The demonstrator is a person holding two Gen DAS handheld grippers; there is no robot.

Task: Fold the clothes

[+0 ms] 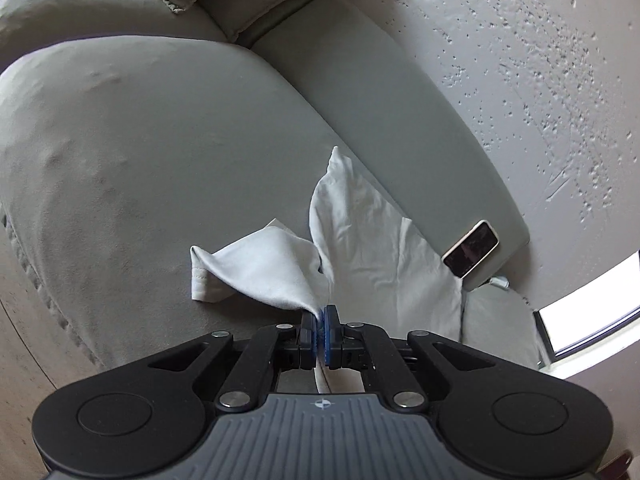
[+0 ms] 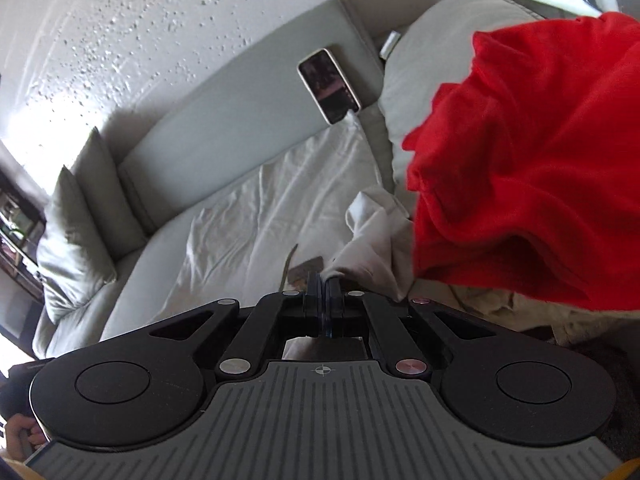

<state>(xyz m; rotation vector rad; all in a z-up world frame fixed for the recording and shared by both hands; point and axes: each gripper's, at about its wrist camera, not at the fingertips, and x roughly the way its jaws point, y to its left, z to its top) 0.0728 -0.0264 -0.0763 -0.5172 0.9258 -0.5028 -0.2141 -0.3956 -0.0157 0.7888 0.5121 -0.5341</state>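
Observation:
A white garment [image 1: 360, 240] lies on the grey sofa seat [image 1: 140, 160], one hemmed sleeve [image 1: 204, 272] lifted to the left. My left gripper [image 1: 320, 314] is shut on a pinch of its cloth near the front edge. In the right wrist view the same white garment [image 2: 280, 208] spreads flat over the seat, with a bunched part [image 2: 372, 232] at its right. My right gripper [image 2: 323, 280] is shut on that bunched white cloth. A red garment [image 2: 528, 160] is heaped just to the right of it.
A phone [image 1: 471, 249] [image 2: 329, 85] rests on the sofa's back ledge [image 1: 400, 128]. Grey cushions [image 2: 76, 232] stand at the seat's left end, another cushion [image 2: 424, 52] behind the red heap. A textured white wall [image 1: 520, 60] rises behind the sofa. Pale cloth [image 2: 500, 306] lies under the red garment.

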